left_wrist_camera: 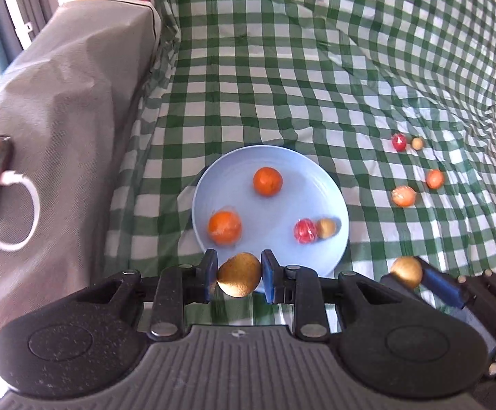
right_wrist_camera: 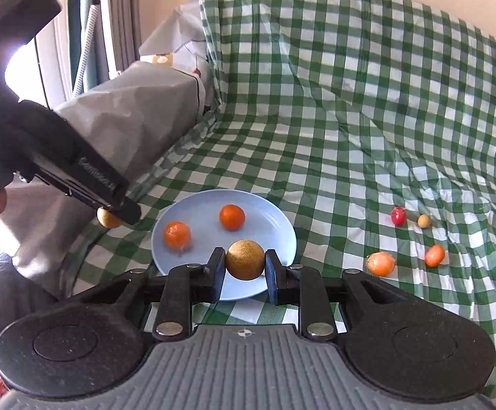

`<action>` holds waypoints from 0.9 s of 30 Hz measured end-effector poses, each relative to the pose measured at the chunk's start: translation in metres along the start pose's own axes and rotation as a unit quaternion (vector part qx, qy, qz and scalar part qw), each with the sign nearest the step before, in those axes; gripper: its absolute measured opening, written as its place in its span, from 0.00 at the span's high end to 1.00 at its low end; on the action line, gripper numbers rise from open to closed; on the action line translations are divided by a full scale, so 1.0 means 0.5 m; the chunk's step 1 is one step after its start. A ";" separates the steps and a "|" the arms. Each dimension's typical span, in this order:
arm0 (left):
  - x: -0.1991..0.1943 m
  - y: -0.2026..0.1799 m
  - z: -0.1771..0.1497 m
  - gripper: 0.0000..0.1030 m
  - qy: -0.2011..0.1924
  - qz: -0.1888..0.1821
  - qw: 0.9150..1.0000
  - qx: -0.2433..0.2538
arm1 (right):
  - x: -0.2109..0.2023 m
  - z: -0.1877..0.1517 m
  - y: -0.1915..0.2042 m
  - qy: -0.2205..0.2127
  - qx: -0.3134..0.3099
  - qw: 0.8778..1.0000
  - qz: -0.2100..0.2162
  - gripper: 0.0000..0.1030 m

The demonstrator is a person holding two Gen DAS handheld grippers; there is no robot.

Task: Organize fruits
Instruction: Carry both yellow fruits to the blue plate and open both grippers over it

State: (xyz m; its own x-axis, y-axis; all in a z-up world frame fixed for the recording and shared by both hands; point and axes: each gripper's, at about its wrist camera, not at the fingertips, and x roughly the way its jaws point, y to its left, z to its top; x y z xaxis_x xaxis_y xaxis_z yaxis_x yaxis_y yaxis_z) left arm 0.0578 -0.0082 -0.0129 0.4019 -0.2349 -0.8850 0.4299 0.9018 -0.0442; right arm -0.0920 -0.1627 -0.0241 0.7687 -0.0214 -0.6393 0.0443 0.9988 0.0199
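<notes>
1. In the left wrist view, our left gripper (left_wrist_camera: 239, 275) squeezed a brown fruit (left_wrist_camera: 239, 274) just over the near rim of the blue plate (left_wrist_camera: 271, 167). The plate's middle had open room.
2. In the right wrist view, our right gripper (right_wrist_camera: 244, 263) squeezed another brown fruit (right_wrist_camera: 245, 259) over the plate's near part. Four loose fruits (right_wrist_camera: 380, 263) lay on the checked cloth (right_wrist_camera: 333, 102), off to the right.

Bright daylight — window glare, fisheye-warped edges
</notes>
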 end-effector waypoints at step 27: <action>0.139 -0.028 0.090 0.00 -0.031 0.017 0.999 0.036 | 0.235 0.050 -0.016 0.075 -0.006 0.997 0.029 0.39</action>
State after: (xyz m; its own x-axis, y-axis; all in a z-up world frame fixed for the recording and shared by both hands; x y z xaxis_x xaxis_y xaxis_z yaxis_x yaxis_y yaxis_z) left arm 0.1163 -0.0533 -0.0528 0.4663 -0.2279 -0.8548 0.4702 0.8823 0.0213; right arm 0.0141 -0.1742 -0.0800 0.6649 0.0419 -0.7457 -0.0051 0.9987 0.0517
